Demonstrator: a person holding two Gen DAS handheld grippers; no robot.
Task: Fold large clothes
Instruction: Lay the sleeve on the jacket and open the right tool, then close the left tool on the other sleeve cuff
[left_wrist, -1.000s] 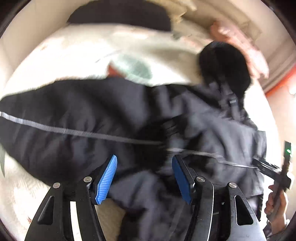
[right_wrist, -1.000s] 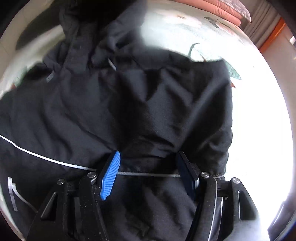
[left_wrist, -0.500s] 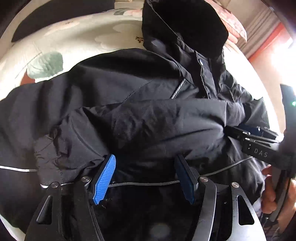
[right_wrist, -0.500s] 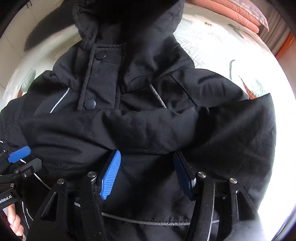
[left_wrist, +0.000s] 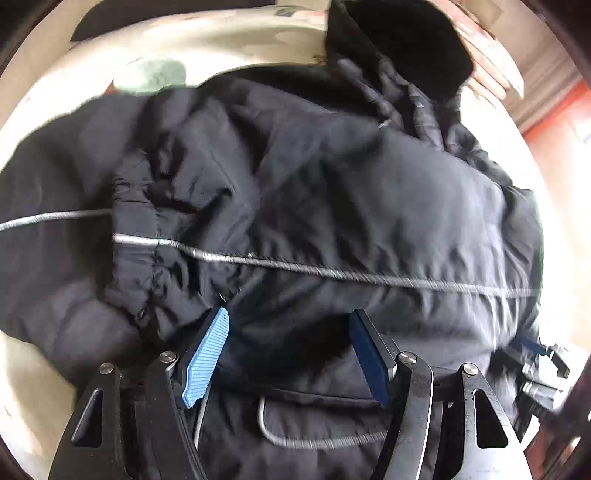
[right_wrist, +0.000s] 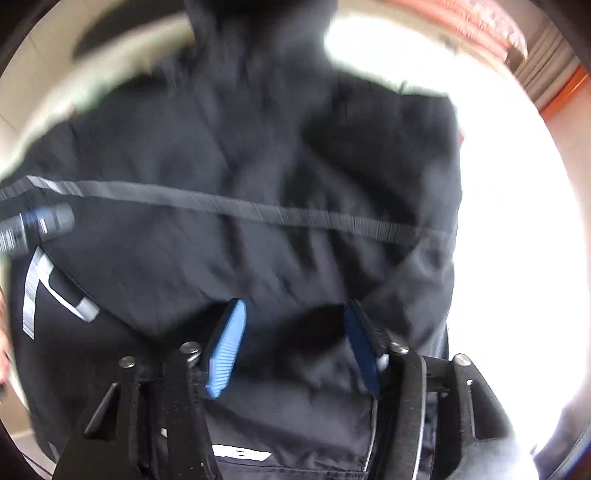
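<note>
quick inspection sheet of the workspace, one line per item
surface: bed cover, pale with a leaf print, mostly hidden under the garment
job's things: black jacket spread across the bed, hood at the far end, a sleeve folded over the body, grey reflective stripe running across it
clutter: a folded pink and pale pile beyond the hood
grippers: left gripper open over the jacket, jaws just been opening, pads not pressing on the cloth; right gripper open over the jacket, jaws just been closing, no fold pinched; that view is blurred
cables: nothing seen
surroundings: orange strip at the right, curtain-like folds beyond the bed
</note>
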